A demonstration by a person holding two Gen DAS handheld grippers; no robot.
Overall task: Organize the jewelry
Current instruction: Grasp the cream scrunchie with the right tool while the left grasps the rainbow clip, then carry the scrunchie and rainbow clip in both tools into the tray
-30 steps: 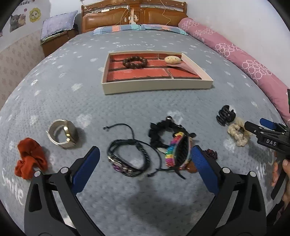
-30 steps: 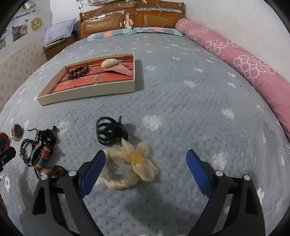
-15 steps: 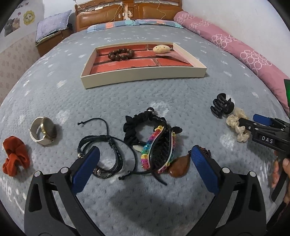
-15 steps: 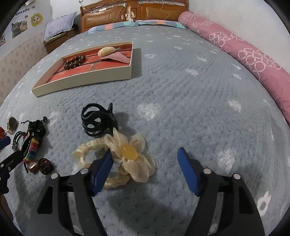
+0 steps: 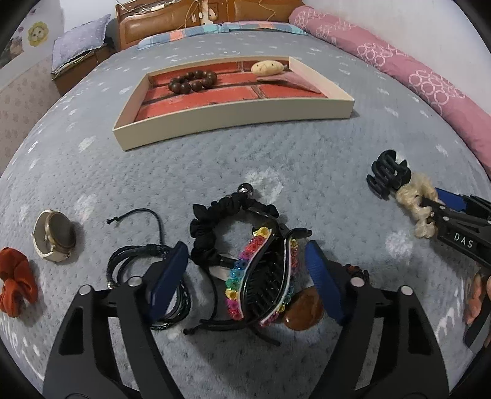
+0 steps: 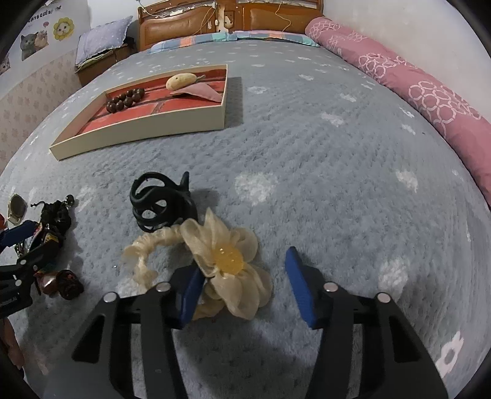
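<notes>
My left gripper (image 5: 247, 280) is open, its jaws either side of a rainbow-studded black hair clip (image 5: 260, 282) lying on a black scrunchie (image 5: 214, 227) and a brown pendant (image 5: 303, 310). My right gripper (image 6: 242, 288) is open around a cream flower scrunchie (image 6: 227, 261); it also shows in the left wrist view (image 5: 420, 208). A cream tray (image 5: 233, 113) with a brick-red floor holds a wooden bead bracelet (image 5: 191, 81) and a potato-shaped plush clip (image 5: 267, 67); the tray also shows in the right wrist view (image 6: 138, 135).
On the grey bedspread lie a black claw clip (image 6: 159, 202), black braided cord bracelets (image 5: 135, 257), a watch (image 5: 55, 236) and an orange scrunchie (image 5: 13, 288). A pink bolster (image 6: 414, 86) runs along the right side. The headboard (image 6: 230, 15) is at the far end.
Both grippers have moved forward and down. The left one now brackets the rainbow clip and has narrowed. The right one has closed in around the flower scrunchie.
</notes>
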